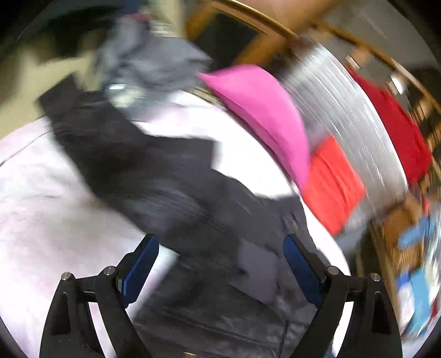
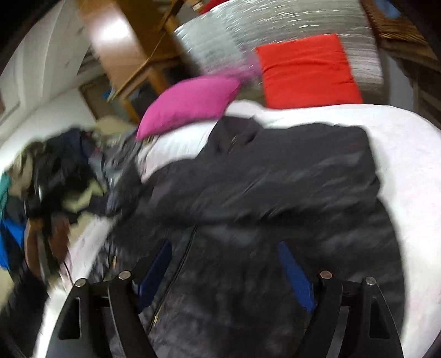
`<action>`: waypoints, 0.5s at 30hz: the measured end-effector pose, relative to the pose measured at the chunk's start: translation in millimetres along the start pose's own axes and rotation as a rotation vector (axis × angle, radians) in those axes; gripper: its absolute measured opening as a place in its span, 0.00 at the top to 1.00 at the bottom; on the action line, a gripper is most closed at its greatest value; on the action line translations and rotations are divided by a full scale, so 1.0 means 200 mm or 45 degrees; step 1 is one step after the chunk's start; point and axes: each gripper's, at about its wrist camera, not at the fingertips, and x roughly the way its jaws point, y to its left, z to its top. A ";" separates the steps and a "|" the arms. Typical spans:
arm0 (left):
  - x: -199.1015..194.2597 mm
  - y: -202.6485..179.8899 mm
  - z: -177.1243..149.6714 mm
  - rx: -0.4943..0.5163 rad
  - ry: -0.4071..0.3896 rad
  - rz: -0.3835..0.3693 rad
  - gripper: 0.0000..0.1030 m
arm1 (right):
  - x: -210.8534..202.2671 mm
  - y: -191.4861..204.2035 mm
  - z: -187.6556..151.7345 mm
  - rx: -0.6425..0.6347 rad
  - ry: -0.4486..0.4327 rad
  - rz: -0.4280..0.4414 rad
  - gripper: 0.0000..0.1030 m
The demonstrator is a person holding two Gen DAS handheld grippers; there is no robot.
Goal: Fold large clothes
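Observation:
A large dark grey padded jacket (image 2: 275,179) lies spread on a white bed sheet (image 2: 408,165), one sleeve folded across its body. It also shows in the left wrist view (image 1: 165,179), stretching from far left to near right. My left gripper (image 1: 220,247) is open and empty just above the jacket's lower part. My right gripper (image 2: 224,256) is open and empty above the jacket's zip front. Both views are motion-blurred.
A pink cushion (image 2: 190,102) and a red cushion (image 2: 306,71) lie at the head of the bed against a silver padded surface (image 2: 275,24). A heap of mixed clothes (image 2: 63,176) sits at the bed's left. Wooden furniture (image 2: 132,57) stands behind.

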 end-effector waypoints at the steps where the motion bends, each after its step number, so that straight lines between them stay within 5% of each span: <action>1: -0.01 0.07 0.04 -0.046 -0.006 0.003 0.11 | 0.02 0.05 -0.03 -0.054 0.006 -0.013 0.20; 5: -0.01 0.41 0.25 -0.255 -0.050 0.053 0.11 | 0.12 0.14 -0.14 -0.202 0.059 -0.061 0.20; 12: 0.14 0.83 0.51 -0.493 -0.107 0.097 0.11 | 0.21 0.08 -0.18 -0.131 0.139 -0.039 0.18; 15: 0.19 0.91 0.55 -0.503 -0.110 0.154 0.11 | 0.22 0.08 -0.18 -0.125 0.142 -0.029 0.16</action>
